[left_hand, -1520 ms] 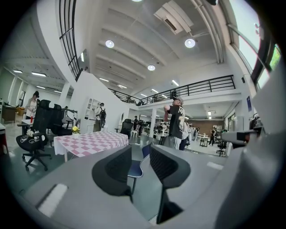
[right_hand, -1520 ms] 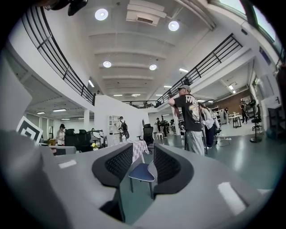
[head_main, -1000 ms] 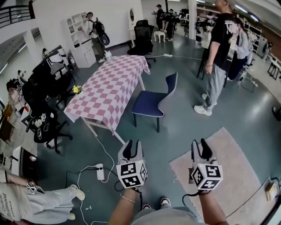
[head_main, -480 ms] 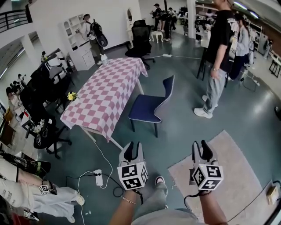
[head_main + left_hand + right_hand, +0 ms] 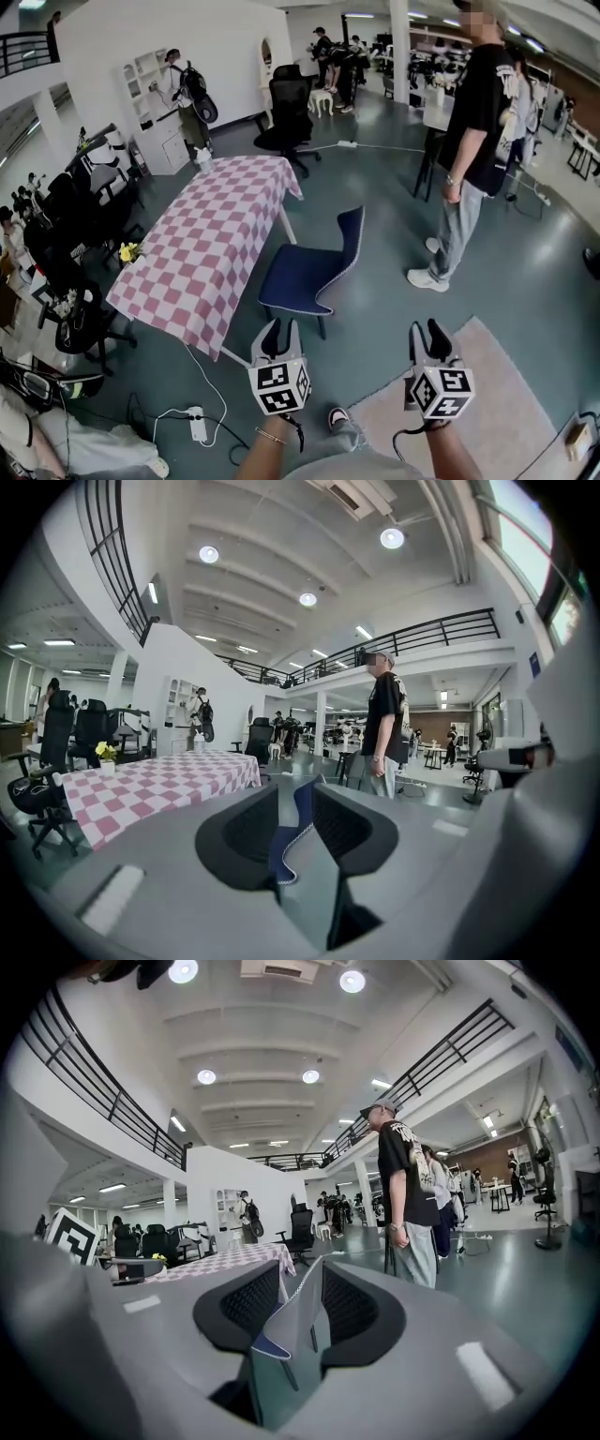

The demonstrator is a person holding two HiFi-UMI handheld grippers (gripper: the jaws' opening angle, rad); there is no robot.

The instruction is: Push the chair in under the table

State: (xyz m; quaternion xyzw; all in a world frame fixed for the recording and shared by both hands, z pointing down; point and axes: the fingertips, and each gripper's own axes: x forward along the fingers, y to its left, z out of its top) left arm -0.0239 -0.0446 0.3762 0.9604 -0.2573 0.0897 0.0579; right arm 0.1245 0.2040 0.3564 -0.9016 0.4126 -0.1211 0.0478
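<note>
1. You hold your left gripper [image 5: 281,330] and right gripper [image 5: 427,331] side by side, low in front of you. Both aim at the blue chair [image 5: 298,272] and are well apart from it, so this looks like an approach.
2. Both grippers have their jaws apart and hold nothing. The left jaws have just been closing a little, and the chair shows through the gaps only far off.
3. The chair stands pulled out just beside the long side of the checked table [image 5: 202,239]. Its seat faces the table and its backrest faces away, so a push on the backrest would likely send it under.
4. Counted: one blue chair, one checked table and two grippers. One person [image 5: 473,141] stands right of the chair, and there is one pale rug [image 5: 525,394].
</note>
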